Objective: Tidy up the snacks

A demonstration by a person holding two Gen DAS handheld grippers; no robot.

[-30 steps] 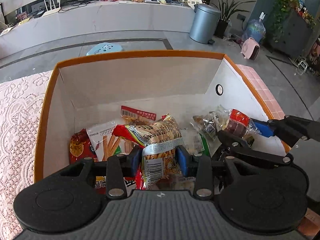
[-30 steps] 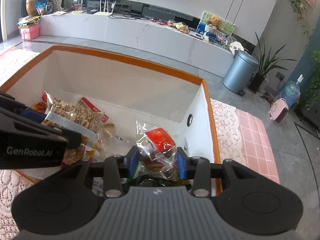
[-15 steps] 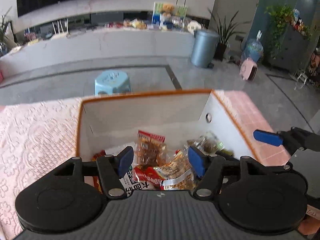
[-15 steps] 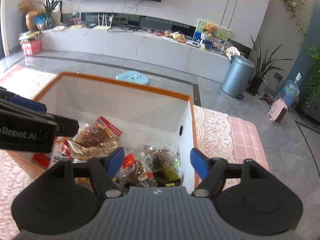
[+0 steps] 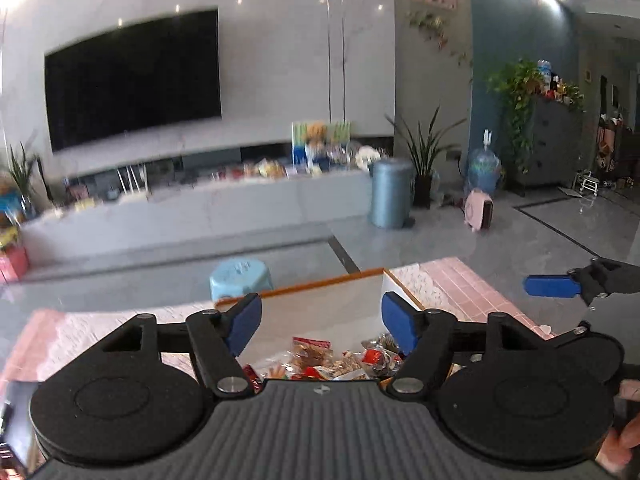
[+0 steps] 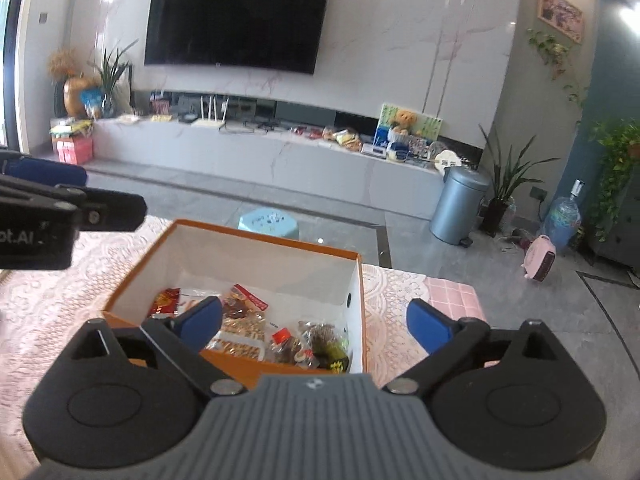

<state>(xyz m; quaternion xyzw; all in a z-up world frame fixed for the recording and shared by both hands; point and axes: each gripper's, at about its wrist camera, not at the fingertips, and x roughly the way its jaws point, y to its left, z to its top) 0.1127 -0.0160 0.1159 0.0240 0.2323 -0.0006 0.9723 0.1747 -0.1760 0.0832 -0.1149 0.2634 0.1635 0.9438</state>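
Note:
An orange-rimmed box with white inner walls [image 6: 256, 256] stands on the lace tablecloth and holds several snack packets [image 6: 244, 326]. In the left wrist view the box [image 5: 320, 282] and the packets [image 5: 320, 356] show low between the fingers. My left gripper [image 5: 320, 322] is open and empty, raised above and behind the box. My right gripper [image 6: 314, 324] is open and empty, also raised back from the box. The left gripper's body shows at the left edge of the right wrist view [image 6: 48, 216].
The pink lace tablecloth [image 6: 60, 292] covers the table around the box. Beyond the table are a light blue stool [image 6: 268, 222], a grey bin [image 6: 460, 204], a TV wall and a long white counter.
Both grippers let go of their snack packets into the box, opened wide, and pulled up and back; the box now looks smaller and lower in both views.

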